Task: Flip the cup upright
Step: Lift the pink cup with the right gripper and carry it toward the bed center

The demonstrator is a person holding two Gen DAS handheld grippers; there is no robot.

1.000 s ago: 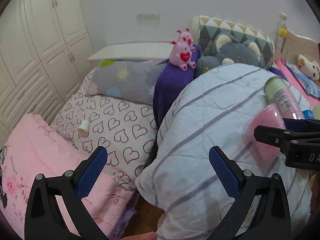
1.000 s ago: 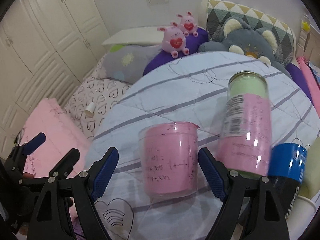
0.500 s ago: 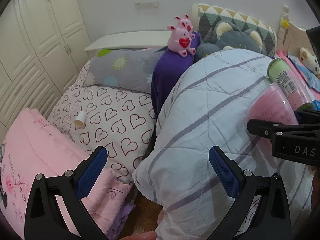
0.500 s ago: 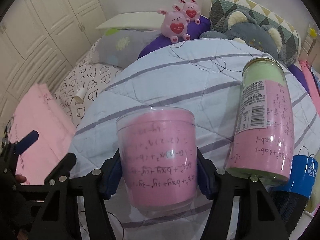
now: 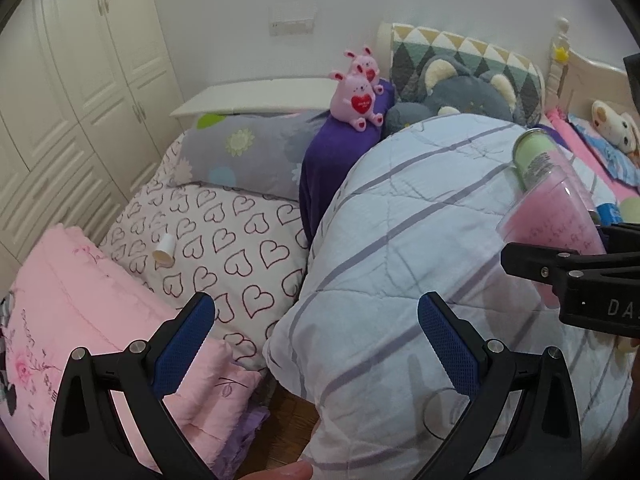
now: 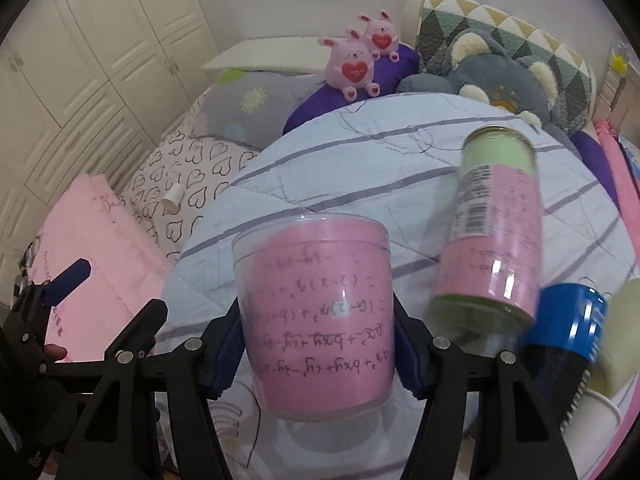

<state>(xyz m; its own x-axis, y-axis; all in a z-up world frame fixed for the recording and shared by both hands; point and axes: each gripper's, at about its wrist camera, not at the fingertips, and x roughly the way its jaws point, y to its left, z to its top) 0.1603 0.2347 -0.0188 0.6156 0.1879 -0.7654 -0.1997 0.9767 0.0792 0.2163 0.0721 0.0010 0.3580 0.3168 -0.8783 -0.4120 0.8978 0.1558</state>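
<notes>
— Right gripper [image 6: 318,354]: what has it got?

— It is clamped on the pink cup [image 6: 316,312], one blue pad pressed against each side of the wall. The cup is held clear above the striped quilt [image 6: 360,168], its wider rim toward the far side of the view and its narrower end nearest the camera. It is clear plastic with a pink liner, and the handwritten algebra on it reads upside down.

— And the left gripper [image 5: 316,344]?

— Spread wide with nothing between its fingers, hovering over the edge of the same quilt. From its camera the cup [image 5: 554,224] shows at the far right, tilted, gripped by the right gripper's black frame.

— What sits close to the cup?

— Just right of it, a tall pink-and-green canister [image 6: 494,224] with a barcode label lies leaning on the quilt. Against that canister's near end is a blue can [image 6: 568,332], blurred, and a pale green object at the right edge that I cannot identify.

— Further off?

— Two pink plush rabbits [image 6: 356,64] with red hearts sit on a purple cushion [image 6: 316,106], a grey bear plush [image 6: 492,72] beside them. A small paper cup [image 5: 164,249] lies on its side on the heart-print bedding [image 5: 224,240], well apart from the grippers.
</notes>
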